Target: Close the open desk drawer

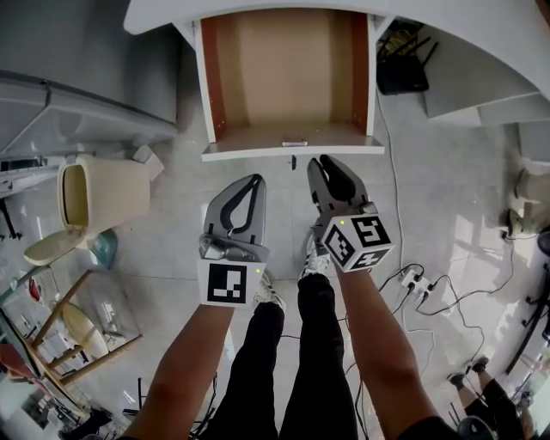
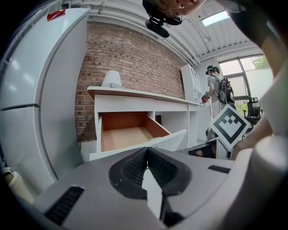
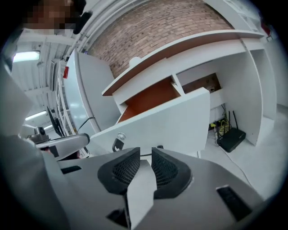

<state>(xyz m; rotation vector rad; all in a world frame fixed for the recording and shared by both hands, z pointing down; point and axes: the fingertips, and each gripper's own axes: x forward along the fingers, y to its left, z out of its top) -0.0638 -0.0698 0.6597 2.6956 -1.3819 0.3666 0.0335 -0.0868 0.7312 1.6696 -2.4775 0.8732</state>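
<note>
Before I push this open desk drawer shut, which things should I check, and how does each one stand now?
1. Drawer empty, nothing sticking over its walls: ok.
2. Left claw shut and empty: ok.
3. Right claw empty, jaws slightly apart: ok.
4. Right claw touching the drawer front: cannot tell.
5. Both claws pointing toward the drawer front: ok.

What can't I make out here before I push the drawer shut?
Back of the drawer: head view, covered by the desk top.
Its floor: right gripper view, hidden behind the drawer front.
The handle: too small in the head view to tell its shape.
Whether the right gripper touches the drawer front: no view settles it.
</note>
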